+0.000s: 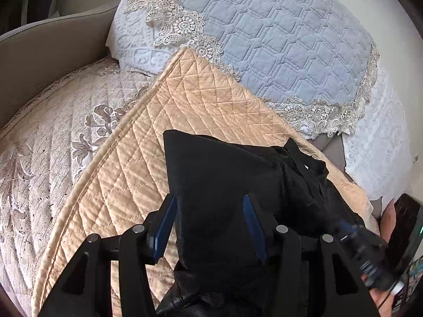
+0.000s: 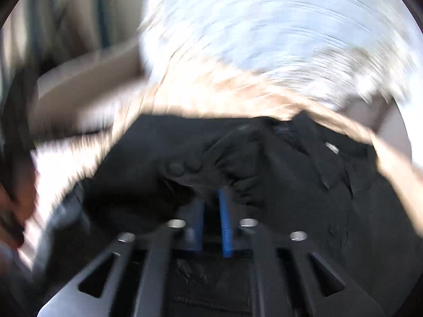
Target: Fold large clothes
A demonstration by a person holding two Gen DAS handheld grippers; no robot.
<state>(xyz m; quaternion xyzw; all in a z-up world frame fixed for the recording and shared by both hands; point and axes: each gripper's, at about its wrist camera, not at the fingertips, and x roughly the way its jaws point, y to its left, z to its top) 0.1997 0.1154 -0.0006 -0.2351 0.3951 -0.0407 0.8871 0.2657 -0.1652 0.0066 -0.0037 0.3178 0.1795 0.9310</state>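
A beige quilted mat (image 1: 185,111) on a sofa carries a black garment (image 1: 224,185), its long axis running from near edge toward the blue lace-trimmed cover (image 1: 277,39). The left gripper (image 1: 210,222) straddles the fabric, pads apart. The right gripper (image 2: 211,211), blurred, is pinched closed on the garment's folds.

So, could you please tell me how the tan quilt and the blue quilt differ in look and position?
The tan quilt has diamond stitching and a plain piped edge; the blue quilt has blocky stitching and a lace border. The tan quilt lies flat under the black garment; the blue quilt sits behind it, bare. Both are quilted covers.
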